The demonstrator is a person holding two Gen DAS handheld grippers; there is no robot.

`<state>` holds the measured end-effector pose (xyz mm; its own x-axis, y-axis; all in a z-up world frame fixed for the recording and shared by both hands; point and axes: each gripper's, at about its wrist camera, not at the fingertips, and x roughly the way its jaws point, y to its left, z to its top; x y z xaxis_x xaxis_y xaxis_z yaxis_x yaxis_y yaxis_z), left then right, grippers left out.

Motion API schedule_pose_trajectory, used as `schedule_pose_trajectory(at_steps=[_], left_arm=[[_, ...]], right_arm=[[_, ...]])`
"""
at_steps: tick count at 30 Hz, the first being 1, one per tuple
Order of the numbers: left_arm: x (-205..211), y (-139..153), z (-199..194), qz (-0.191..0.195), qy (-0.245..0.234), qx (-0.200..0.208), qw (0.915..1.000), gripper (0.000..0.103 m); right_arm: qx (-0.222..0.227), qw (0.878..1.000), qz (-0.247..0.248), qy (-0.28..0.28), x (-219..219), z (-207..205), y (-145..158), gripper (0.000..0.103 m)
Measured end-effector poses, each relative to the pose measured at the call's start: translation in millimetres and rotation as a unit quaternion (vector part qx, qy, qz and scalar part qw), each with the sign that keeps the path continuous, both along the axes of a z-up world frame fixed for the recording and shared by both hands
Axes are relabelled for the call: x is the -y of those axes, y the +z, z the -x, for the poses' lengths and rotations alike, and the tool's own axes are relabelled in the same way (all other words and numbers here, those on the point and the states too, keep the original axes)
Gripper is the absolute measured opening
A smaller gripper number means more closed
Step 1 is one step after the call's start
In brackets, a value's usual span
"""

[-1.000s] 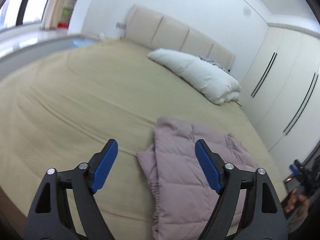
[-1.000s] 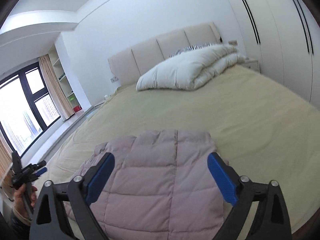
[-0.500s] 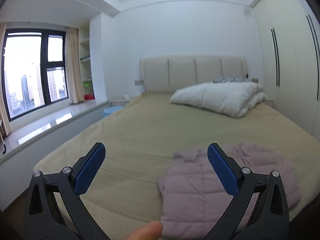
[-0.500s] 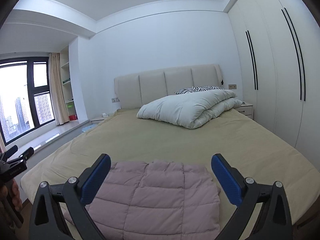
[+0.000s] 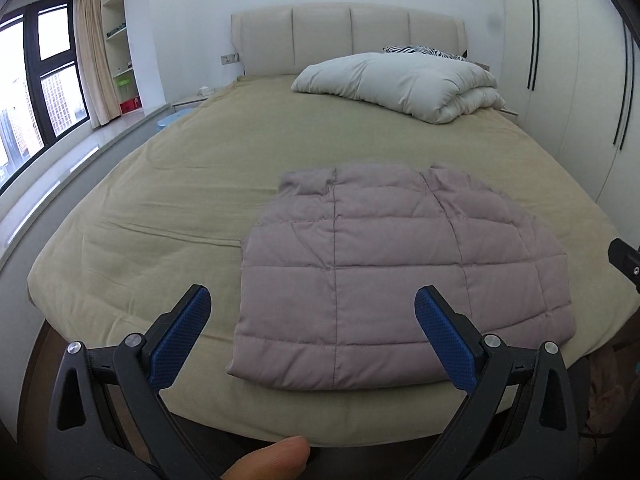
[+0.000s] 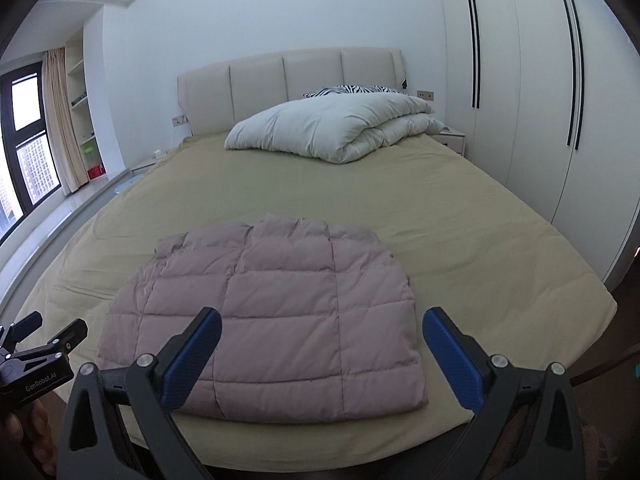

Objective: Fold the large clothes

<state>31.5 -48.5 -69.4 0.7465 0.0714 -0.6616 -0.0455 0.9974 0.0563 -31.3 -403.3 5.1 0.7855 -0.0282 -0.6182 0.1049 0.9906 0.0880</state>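
Only a black corner of the right gripper (image 5: 626,266) shows at the left camera's right edge, and the bed's near edge drops behind both grippers' arms. A fingertip (image 5: 272,462) pokes in at the bottom, its hand cut off. The zebra-print pillow (image 6: 352,90) is mostly hidden behind the duvet (image 6: 336,128). The jacket (image 5: 384,276) — mauve, quilted in puffy rectangles, folded into a rounded slab — lies flat on the olive sheet (image 5: 160,208) near the foot of the bed, touching neither gripper. The left gripper (image 5: 314,340) stands wide apart, empty, its blue pads (image 5: 180,338) finely dimpled; the right gripper (image 6: 320,358) gapes likewise, holding nothing. The headboard (image 6: 288,80) is padded in four cream panels; the duvet is white and billowy — folded over itself.
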Motion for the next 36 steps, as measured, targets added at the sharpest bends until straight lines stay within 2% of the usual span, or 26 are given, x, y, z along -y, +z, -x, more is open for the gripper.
schedule_pose_trajectory(at_steps=[5,16,36], left_arm=[[-8,-10,-3,0.002,-0.001,-0.02,0.9998,0.103],[-21,-22,-10,0.009,0.013,-0.037,0.9992,0.103],[-21,-33,-21,-0.001,0.01,-0.049,0.9988,0.103]], right_arm=[[-0.041,0.999,-0.002,0.011,-8,-7,-17,0.103],[-0.075,0.997,0.005,0.013,-24,-12,-32,0.103],[-0.103,0.994,0.005,0.018,-34,-16,-45,0.103]])
